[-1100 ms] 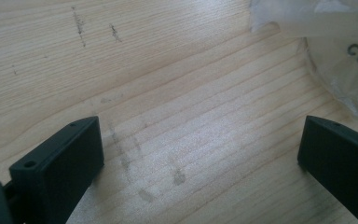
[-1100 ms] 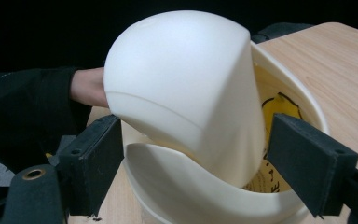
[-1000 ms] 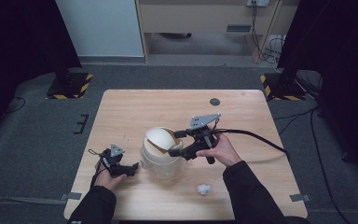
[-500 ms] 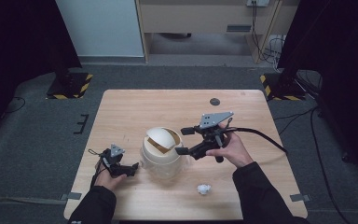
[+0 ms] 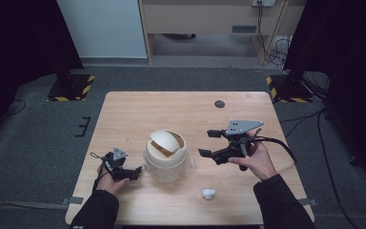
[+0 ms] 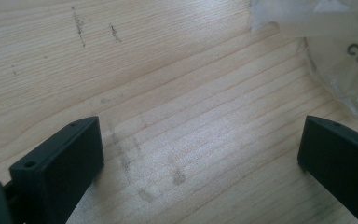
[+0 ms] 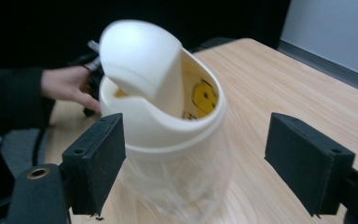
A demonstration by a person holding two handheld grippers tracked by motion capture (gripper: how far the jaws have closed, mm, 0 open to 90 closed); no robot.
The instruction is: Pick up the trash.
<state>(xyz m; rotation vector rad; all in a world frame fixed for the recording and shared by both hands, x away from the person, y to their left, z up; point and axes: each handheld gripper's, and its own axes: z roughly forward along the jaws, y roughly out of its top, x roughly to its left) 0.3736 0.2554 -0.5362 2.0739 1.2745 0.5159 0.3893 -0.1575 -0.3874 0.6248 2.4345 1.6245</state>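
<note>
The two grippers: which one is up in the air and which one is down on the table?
The right gripper is lifted above the table, jaws wide open toward the little bin. The left gripper sits low against the wood, also open.

Even overhead light brightens the tabletop (image 5: 181,112); the surroundings fall dark. The white bin (image 7: 161,116) looks soft with motion blur in the right gripper view.

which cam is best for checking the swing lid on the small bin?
The right gripper view: the swing lid is close and side-on, tipped, with the opening beside it showing a yellow inside. The high view gives the lid small, from above. The left gripper view catches just a clear plastic edge of the bin, no lid.
</note>
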